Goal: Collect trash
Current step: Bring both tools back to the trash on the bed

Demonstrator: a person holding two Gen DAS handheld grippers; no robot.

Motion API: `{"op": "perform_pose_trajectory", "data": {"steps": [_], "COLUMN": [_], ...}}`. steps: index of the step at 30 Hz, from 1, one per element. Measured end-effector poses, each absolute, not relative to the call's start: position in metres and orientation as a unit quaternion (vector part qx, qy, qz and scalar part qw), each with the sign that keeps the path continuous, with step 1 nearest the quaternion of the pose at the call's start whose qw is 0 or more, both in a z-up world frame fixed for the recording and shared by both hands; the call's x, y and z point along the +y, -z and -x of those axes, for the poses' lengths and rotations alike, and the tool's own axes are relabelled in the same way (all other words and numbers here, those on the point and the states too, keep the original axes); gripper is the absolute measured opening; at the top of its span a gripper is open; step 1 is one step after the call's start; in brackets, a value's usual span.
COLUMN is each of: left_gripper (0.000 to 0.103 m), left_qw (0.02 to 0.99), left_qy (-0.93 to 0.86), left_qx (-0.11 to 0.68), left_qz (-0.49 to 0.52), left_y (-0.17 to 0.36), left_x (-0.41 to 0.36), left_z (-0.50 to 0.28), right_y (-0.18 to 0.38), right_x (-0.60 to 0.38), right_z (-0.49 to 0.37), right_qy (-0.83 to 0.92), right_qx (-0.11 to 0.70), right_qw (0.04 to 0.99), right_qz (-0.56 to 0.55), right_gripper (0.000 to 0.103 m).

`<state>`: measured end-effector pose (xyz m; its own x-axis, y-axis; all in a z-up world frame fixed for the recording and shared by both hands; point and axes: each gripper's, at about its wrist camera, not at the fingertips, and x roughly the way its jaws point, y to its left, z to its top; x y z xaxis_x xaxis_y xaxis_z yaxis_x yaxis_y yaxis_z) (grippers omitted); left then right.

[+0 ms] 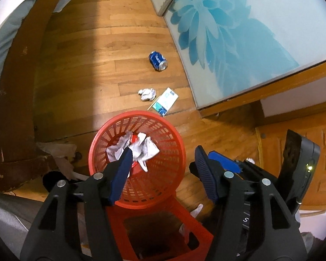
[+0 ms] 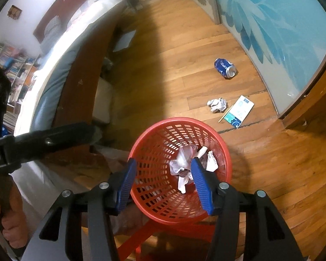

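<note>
A red mesh basket (image 1: 137,117) stands on a red stool, with crumpled white paper and wrappers (image 1: 145,150) lying inside it. My left gripper (image 1: 163,161) hovers over the basket's mouth, open, with nothing between its blue pads. My right gripper (image 2: 163,163) hangs over the same basket (image 2: 178,120), also open and empty, above the paper and wrappers (image 2: 182,163). On the floor beyond the basket lie a crushed blue can (image 1: 158,61) (image 2: 225,68), a paper ball (image 1: 147,94) (image 2: 217,105) and a flat white-and-teal carton (image 1: 165,102) (image 2: 239,112).
A bed with a dark wooden frame (image 2: 76,82) runs along the left. A glass door with a blue flower print (image 1: 239,32) lines the right. The red stool (image 1: 163,228) stands under the basket. A hand (image 2: 10,228) holds the left gripper's handle. Paper scraps (image 1: 60,152) lie by the bed's foot.
</note>
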<state>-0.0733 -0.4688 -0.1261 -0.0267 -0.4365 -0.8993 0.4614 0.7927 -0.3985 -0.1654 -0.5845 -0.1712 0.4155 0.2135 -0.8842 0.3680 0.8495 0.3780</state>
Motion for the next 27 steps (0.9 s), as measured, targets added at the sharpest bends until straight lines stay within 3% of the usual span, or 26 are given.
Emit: {"op": "perform_pose_trajectory", "data": {"steps": [6, 9, 15, 18, 27], "left_gripper": [0.06, 0.068, 0.07, 0.073, 0.073], "left_qw": [0.735, 0.774, 0.873, 0.905, 0.928], "left_qy": [0.364, 0.376, 0.302, 0.243, 0.125], "left_qx": [0.569, 0.503, 0.374, 0.336, 0.323], "left_qz": [0.06, 0.082, 0.08, 0.089, 0.135], "left_y": [0.078, 0.04, -0.021, -0.029, -0.018], "left_x": [-0.435, -0.401, -0.276, -0.21, -0.09], "left_z": [0.065, 0.063, 0.057, 0.055, 0.041], "right_y": [0.149, 0.125, 0.051, 0.026, 0.006], "right_x": [-0.572, -0.552, -0.479, -0.432, -0.321], "right_z": [0.152, 0.137, 0.103, 0.084, -0.001], "right_qy": [0.037, 0.021, -0.028, -0.075, -0.172], "right_qx": [0.522, 0.506, 0.424, 0.397, 0.402], "right_qw": [0.812, 0.831, 0.893, 0.906, 0.892], "right_qz": [-0.259, -0.232, -0.148, -0.123, -0.112], "right_gripper": [0.054, 0.056, 0.064, 0.077, 0.075]}}
